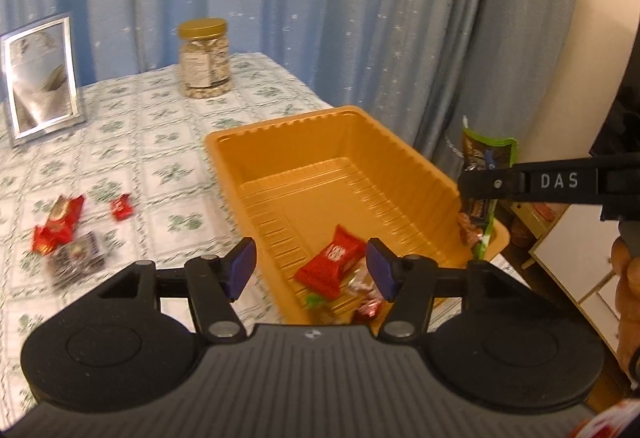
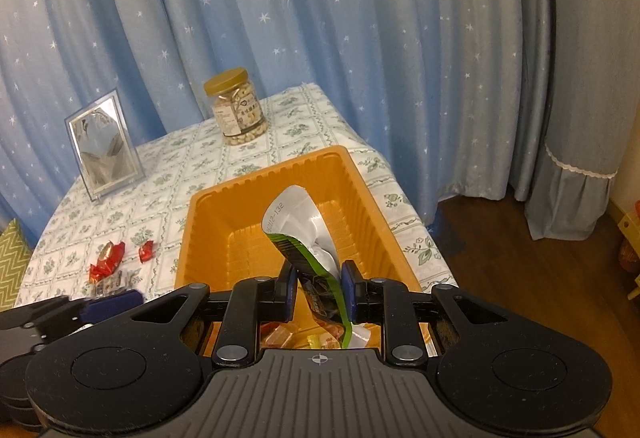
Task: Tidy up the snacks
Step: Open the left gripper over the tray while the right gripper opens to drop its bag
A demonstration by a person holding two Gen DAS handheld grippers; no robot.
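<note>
- Holding a green packet point(image 2: 316, 270) in my right gripper point(image 2: 318, 292), jaws clamped on its lower part, above the near end of the orange tray point(image 2: 200, 226); its silver top flops forward over the tray.
- My left gripper point(image 1: 310, 270) hangs over the tray's near end with its jaws spread and nothing between them; a red wrapper point(image 1: 330, 266) lies in the tray right below.
- The tray sits on a patterned table point(image 1: 160, 142). To its left, loose on the cloth, lie two red snacks point(image 1: 60, 224) and a blurred packet beside them.
- Risk, as I judge it: the packet is limp and gripped low, so on release it could fold over the tray's right wall and slide off the table edge, which is close.
- Another risk: my two grippers are near each other over the same end, so a sideways move could knock them together or jolt the light tray.
- The left view alone shows the packet hanging at the tray's right rim point(image 1: 486, 234), and the right gripper's side.
- The right view alone shows the jaws closed on the packet, printed digits on its silver back, and small sweets point(image 2: 280, 338) in the tray beneath.
- A jar point(image 2: 238, 110) and a frame point(image 2: 104, 144) stand well behind.
</note>
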